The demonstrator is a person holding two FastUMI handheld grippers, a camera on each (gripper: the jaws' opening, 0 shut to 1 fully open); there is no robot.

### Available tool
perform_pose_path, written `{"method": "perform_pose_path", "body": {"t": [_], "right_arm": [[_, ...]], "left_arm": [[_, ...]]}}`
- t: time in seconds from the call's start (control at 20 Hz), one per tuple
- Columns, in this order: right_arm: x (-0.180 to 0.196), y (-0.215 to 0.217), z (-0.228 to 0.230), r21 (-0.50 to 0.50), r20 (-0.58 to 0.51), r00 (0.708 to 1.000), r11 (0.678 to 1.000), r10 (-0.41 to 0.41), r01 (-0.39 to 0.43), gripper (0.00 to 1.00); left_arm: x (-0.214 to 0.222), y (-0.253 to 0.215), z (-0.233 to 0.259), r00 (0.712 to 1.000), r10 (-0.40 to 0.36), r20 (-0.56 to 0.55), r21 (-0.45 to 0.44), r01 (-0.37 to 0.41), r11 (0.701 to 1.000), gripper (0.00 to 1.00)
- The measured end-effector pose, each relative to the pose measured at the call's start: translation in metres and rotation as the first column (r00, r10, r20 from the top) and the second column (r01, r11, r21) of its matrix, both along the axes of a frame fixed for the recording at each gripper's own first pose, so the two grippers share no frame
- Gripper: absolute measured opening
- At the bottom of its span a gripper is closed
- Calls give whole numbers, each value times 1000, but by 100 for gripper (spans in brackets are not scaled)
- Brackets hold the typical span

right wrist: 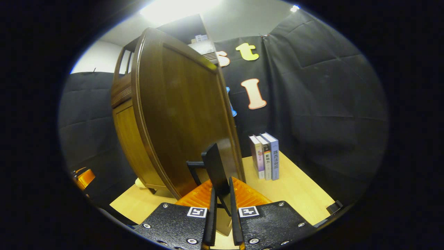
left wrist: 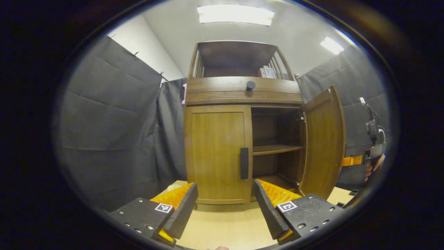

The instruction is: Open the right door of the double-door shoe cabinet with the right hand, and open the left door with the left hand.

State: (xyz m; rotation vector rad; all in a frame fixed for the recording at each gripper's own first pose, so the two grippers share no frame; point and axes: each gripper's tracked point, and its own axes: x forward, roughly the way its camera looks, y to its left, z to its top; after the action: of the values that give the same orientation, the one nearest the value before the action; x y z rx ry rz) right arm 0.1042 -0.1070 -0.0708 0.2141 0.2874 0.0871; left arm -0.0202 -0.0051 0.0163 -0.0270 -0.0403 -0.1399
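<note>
The wooden shoe cabinet (left wrist: 242, 93) stands straight ahead in the left gripper view. Its left door (left wrist: 216, 154) is closed, with a black vertical handle (left wrist: 244, 163) at its inner edge. The right door (left wrist: 324, 142) is swung wide open, baring a shelf (left wrist: 277, 149). My left gripper (left wrist: 223, 205) is open, a short way in front of the left door, touching nothing. In the right gripper view the open right door (right wrist: 180, 114) rises close ahead, and my right gripper (right wrist: 222, 208) is shut on that door's black handle (right wrist: 215, 170).
Three books (right wrist: 265, 156) stand upright on the light wooden table (right wrist: 295, 187) beside the cabinet. A drawer knob (left wrist: 250, 85) sits above the doors, with books (left wrist: 267, 72) on the top shelf. A hand (left wrist: 373, 166) holds the right gripper behind the open door.
</note>
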Motion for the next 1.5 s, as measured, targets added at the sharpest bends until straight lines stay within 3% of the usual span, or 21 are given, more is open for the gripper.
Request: {"method": "perform_pose_path", "body": {"t": [0.2, 0.25, 0.35, 0.4, 0.6, 0.75, 0.85, 1.1, 1.2, 1.5], "right_arm": [[0, -11, 3, -39, 7, 1000, 999, 11, -11, 12], [-2, -11, 3, -56, 7, 1000, 998, 21, -21, 4], [-5, -19, 2, -75, 2, 1000, 997, 9, -8, 4], [-7, -23, 2, -81, 0, 1000, 997, -4, 4, 13], [-26, -42, 8, -118, 12, 998, 991, -58, 59, 21], [-44, -69, 19, -124, 25, 987, 980, -156, 158, 25], [-59, -73, 32, -85, 45, 983, 980, -176, 179, 36], [-92, -90, 66, -129, 143, 952, 949, -269, 287, 91], [-106, -86, 77, -146, 178, 944, 941, -279, 306, 95], [-138, -69, 80, -196, 195, 941, 929, -277, 314, 95]], "left_arm": [[3, -6, -2, 1000, -29, -5, 2, 29, 1000, 92], [3, -7, -2, 999, -35, -10, -2, 35, 999, 92], [6, -10, 1, 999, -45, -15, -9, 45, 999, 92], [7, -11, 3, 999, -50, -11, -6, 50, 999, 92], [11, -15, 3, 997, -71, 5, 6, 71, 997, 92], [15, -17, 5, 996, -89, 11, 3, 89, 996, 92], [19, -22, 7, 994, -107, 14, -6, 107, 994, 93], [31, -25, 12, 992, -120, 36, -11, 121, 993, 92], [33, -27, 12, 991, -128, 37, -18, 128, 992, 92], [34, -28, 11, 990, -141, 28, -21, 142, 990, 92]]}}
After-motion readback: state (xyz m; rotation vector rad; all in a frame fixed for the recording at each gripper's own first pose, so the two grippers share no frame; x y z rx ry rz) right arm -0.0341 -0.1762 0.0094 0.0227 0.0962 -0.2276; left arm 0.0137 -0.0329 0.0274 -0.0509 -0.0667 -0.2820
